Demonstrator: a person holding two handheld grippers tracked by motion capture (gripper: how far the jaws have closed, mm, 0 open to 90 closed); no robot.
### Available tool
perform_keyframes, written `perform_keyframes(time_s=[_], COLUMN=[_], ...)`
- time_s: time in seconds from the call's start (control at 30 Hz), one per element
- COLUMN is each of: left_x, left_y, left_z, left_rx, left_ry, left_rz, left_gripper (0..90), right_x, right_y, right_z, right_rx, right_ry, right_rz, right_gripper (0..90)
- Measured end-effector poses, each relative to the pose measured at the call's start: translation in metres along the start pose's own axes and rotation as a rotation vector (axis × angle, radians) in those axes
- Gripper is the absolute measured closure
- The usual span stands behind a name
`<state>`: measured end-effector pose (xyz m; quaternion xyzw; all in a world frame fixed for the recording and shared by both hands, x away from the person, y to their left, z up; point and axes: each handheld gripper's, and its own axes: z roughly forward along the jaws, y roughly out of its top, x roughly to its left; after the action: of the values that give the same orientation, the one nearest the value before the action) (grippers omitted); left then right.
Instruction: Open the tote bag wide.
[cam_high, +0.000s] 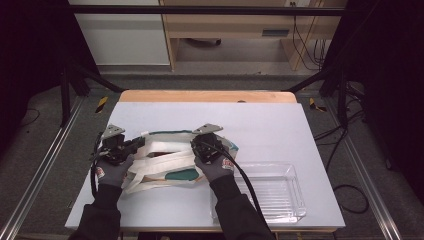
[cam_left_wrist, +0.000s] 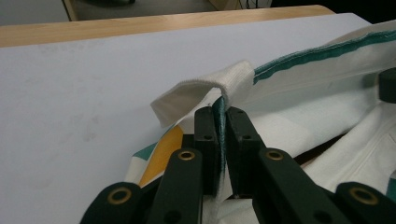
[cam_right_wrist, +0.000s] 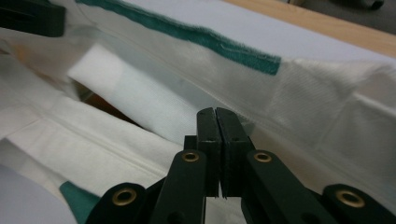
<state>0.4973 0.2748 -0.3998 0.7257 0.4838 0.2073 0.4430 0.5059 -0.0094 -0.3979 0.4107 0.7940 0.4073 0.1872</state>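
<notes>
A white cloth tote bag (cam_high: 165, 162) with green trim lies flattened on the white table (cam_high: 260, 120), its mouth gaping between my two grippers. My left gripper (cam_high: 137, 144) (cam_left_wrist: 222, 112) is shut on the bag's (cam_left_wrist: 317, 93) green-trimmed rim, next to a folded white strap end (cam_left_wrist: 196, 93). My right gripper (cam_high: 199, 146) (cam_right_wrist: 216, 112) is at the bag's right side with its jaws pressed together. It sits low against the inner wall of the bag (cam_right_wrist: 327, 93), under the green trim (cam_right_wrist: 210, 39). I cannot tell whether cloth is pinched between them.
A clear plastic tray (cam_high: 292, 200) stands at the table's front right, just right of my right forearm. A wooden strip (cam_high: 207, 96) runs along the table's far edge. Black frame posts and cables stand around the table.
</notes>
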Motion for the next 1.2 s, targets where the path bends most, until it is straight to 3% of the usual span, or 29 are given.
perform_keyframes(time_s=[0.2, 0.5, 0.6, 0.93, 1.1, 1.2], left_x=[-0.002, -0.002, -0.002, -0.003, -0.003, -0.002], left_y=[0.002, 0.006, 0.011, 0.019, 0.015, 0.007], left_z=[0.003, 0.006, 0.009, 0.039, 0.059, 0.069], left_rx=[0.001, 0.003, -0.005, -0.020, -0.022, -0.014], left_ry=[0.008, 0.022, 0.034, 0.126, 0.172, 0.177], left_rz=[-0.002, -0.023, -0.047, -0.105, -0.106, -0.103], left_gripper=[83.1, 83.2, 83.3, 83.4, 83.4, 83.3], right_x=[-0.003, -0.002, -0.001, 0.001, 0.005, 0.006], right_y=[-0.005, -0.011, -0.014, -0.027, -0.028, -0.029], right_z=[0.016, 0.012, 0.011, 0.005, 0.007, 0.007], right_rx=[0.062, 0.119, 0.145, 0.180, 0.196, 0.195], right_ry=[-0.020, 0.015, 0.026, 0.079, 0.074, 0.072], right_rz=[-0.005, -0.029, -0.051, -0.074, -0.120, -0.125], right_gripper=[90.0, 90.0, 90.0, 90.0, 90.0, 90.0])
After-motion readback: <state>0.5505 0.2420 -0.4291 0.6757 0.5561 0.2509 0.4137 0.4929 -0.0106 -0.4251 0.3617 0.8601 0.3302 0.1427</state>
